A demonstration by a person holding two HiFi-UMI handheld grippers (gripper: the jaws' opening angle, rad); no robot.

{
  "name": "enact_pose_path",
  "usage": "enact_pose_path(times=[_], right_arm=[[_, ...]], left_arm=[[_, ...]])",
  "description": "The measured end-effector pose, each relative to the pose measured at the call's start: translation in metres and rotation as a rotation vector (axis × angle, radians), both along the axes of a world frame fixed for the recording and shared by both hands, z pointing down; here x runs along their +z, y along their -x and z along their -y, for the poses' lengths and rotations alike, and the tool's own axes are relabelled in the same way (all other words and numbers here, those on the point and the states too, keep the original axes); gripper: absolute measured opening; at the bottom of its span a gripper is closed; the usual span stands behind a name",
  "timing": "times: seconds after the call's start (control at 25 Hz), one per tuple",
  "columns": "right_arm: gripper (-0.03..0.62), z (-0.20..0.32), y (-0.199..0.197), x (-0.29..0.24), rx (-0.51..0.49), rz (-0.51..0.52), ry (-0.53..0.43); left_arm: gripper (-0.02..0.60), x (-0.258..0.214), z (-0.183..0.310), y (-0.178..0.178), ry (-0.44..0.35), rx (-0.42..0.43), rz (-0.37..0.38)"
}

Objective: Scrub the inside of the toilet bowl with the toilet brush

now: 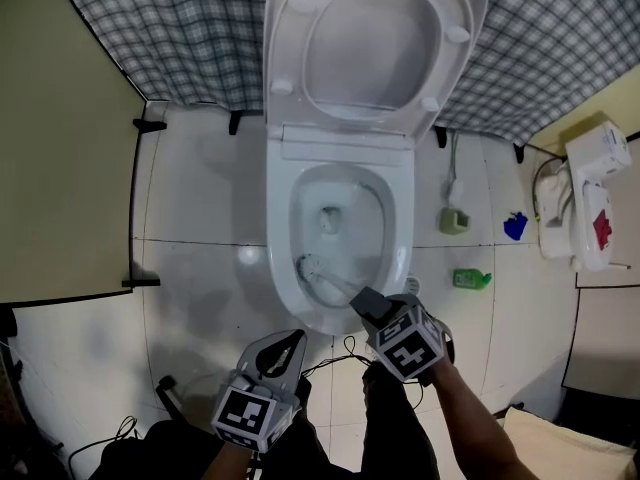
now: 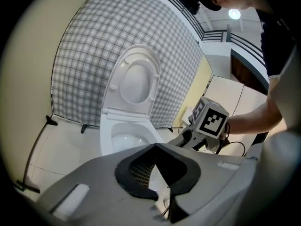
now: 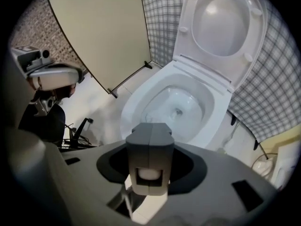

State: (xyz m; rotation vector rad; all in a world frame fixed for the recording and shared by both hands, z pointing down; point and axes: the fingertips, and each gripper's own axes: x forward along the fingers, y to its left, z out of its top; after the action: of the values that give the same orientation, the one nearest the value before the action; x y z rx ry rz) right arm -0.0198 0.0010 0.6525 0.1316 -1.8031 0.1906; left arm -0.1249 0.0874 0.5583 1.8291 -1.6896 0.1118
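The right gripper (image 1: pixel 368 301) is closed on the brush (image 1: pixel 330 281). In its own view the two grey jaws stand side by side, and a white round piece of the handle (image 3: pixel 148 173) sits in the slot between them, pressed from both sides. This gripper points steeply down over the near edge of the bowl (image 1: pixel 281 268). From its jaws the brush runs forward and to the left, down into the bowl. The bristle head lies at the inner wall on the left side, low and close to the near rim (it is pale and a little blurred, so I cannot tell if it really presses on the wall). The drain hole is further ahead of the jaws, apart from the head. The lid (image 1: pixel 375 48) stands up behind the bowl, far ahead of both grippers. The left gripper (image 1: pixel 292 340) is to the left of the right one and nearer to the person, close to it but not touching. It is outside the bowl, over the floor (image 1: pixel 190 268). Its jaws meet at the tips and nothing is between them. Its view looks toward the bowl, and the right gripper shows at the right there. To the right of the right gripper, well apart on the floor, are a green bottle (image 1: pixel 470 279) and a blue thing (image 1: pixel 515 227).
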Motion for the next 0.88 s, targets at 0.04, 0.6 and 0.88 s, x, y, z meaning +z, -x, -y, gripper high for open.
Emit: enact_pose_path(times=[0.04,0.6,0.88], right_arm=[[0.199,0.003,0.006,0.002,0.015,0.016,0.000],[0.199,0.098,0.105,-0.013,0.223,0.342,-0.213],[0.199,0.149,0.078,-0.030,0.381,0.377,-0.356]], left_arm=[[0.006,0.000,0.000,0.000,0.002,0.001,0.000],[0.006,0.017,0.015,-0.001,0.041,0.065,-0.026],[0.006,0.015,0.032,-0.007,0.034,0.086,-0.027]])
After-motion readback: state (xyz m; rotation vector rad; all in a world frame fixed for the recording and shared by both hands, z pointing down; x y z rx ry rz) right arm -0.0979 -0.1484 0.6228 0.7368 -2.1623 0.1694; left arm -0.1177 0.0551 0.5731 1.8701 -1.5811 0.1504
